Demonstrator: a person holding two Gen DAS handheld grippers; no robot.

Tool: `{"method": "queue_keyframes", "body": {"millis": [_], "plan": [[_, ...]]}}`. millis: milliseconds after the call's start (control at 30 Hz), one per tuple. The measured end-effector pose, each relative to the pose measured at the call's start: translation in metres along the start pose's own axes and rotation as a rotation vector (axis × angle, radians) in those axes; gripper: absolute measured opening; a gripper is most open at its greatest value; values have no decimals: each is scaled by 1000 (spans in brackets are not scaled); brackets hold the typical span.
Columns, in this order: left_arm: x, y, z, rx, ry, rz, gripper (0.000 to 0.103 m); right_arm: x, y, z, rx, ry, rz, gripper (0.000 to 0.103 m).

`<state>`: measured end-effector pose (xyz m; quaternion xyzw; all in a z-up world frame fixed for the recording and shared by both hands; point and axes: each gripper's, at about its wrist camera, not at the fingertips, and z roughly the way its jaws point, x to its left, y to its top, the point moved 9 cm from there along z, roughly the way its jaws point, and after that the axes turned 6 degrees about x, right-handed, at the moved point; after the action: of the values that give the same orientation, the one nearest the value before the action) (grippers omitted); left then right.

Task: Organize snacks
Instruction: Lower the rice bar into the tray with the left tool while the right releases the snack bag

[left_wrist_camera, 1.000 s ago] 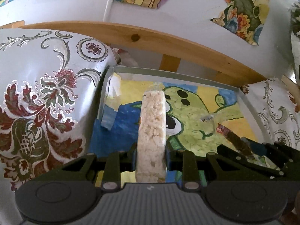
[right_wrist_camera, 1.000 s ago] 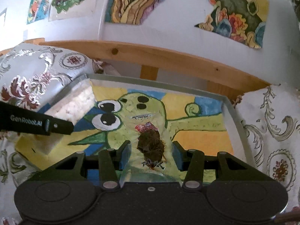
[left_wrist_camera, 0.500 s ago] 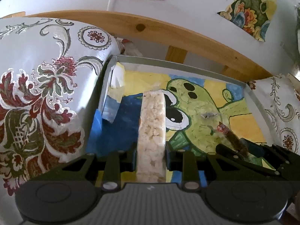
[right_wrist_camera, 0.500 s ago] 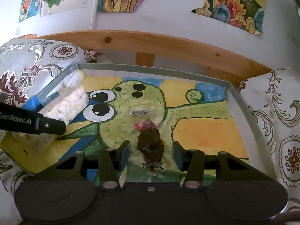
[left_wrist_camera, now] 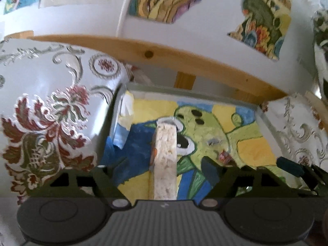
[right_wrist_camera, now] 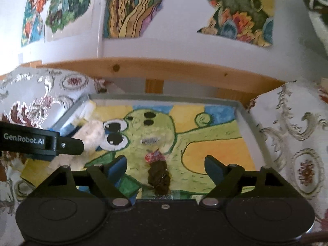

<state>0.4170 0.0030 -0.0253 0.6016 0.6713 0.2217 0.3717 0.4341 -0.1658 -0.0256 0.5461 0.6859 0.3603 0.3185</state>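
Rice-cake bar (left_wrist_camera: 165,160) stands on edge betw. the fingers of the left hand-held gripper (left_wrist_camera: 162,169), pale and grainy, long axis running away from cam. Jaws opening; gap visible both sides of bar, pads not pressing it. Bar sits in tray (left_wrist_camera: 190,91) toward its left side, over the blue patch of the painted lining, far end reaching the frog's eye.

Right hand-held gripper (right_wrist_camera: 165,169): jaws opening too, blue pads well apart. Dark brown wrapped snack (right_wrist_camera: 159,177) w/ red twist end lies betw. them on the tray (right_wrist_camera: 164,98) floor, near the front edge, about mid-width, on the frog's green body. Pads not touching it. Cannot tell if clear wrap reaches further; blurred.

Left gripper's finger, w/ white lettering, enters right-wrist view from left edge, over tray's left side; rice bar behind it looks like a pale blur.

Tray: shallow, grey rim, lined w/ frog painting (right_wrist_camera: 147,135) in green, yellow, blue. Loose pale paper scraps at far-left corner.

Patterned cushions (left_wrist_camera: 51,110) flank tray on both sides, white w/ red-green floral. Beyond far edge: wooden rail (right_wrist_camera: 164,71), then white wall w/ coloured picture cutouts (right_wrist_camera: 131,8).
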Motion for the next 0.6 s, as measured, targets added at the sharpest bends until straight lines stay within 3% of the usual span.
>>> {"method": "queue_keyframes", "body": {"millis": [233, 600], "plan": [[0, 0, -38, -70, 12, -9, 101, -10, 9, -45, -69, 0, 44, 98], [-2, -19, -105, -154, 12, -9, 102, -9, 0, -120, -135, 25, 47, 102]]}}
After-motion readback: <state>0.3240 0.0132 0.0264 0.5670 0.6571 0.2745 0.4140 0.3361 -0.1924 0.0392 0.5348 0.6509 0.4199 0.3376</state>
